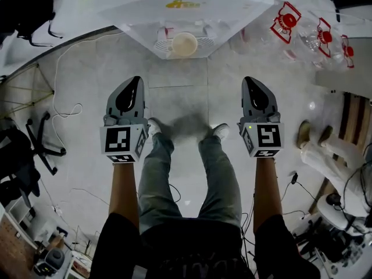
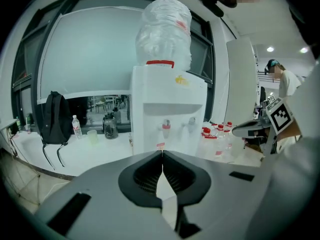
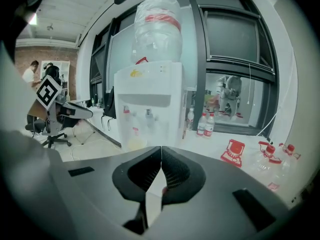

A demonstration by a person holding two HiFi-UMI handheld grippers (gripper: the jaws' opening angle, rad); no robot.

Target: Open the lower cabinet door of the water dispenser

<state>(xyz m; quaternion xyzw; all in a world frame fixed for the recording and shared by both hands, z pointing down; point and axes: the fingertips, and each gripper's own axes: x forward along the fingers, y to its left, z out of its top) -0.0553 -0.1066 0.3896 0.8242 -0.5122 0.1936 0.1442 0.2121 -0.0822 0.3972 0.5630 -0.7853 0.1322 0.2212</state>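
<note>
Dispenser (image 2: 167, 109): white, boxy, smooth plastic; it stands straight ahead of both grippers, against a dark-framed window.
Cabinet door: low on the dispenser front; the gripper bodies hide it in both gripper views, and the head view looks too steeply down on the dispenser to show it.
Jug (image 2: 165, 34): clear and rounded, wrapped in crinkled film with a red band at its neck; it sits upside down on top of the dispenser.
Taps (image 2: 166, 126): two small spouts in the recess, the left one red-topped.
Cup (image 1: 185, 43): pale and round-rimmed, in the recess below the taps.
Left gripper (image 1: 135, 81): matte grey shell with ribbed black pads; the jaws are closed tip to tip with nothing between them, well apart from the dispenser.
Right gripper (image 1: 249, 80): same build, jaws closed tip to tip and empty, level with the left one.
Floor (image 1: 174, 92): pale, glossy square tiles.
Bottles (image 1: 285, 22): clear plastic with red labels and caps, grouped on the floor right of the dispenser.
Backpack (image 2: 52, 116): black and soft, on the white ledge left of the dispenser.
Legs (image 1: 174, 173): faded denim, white shoes, between the two grippers.
</note>
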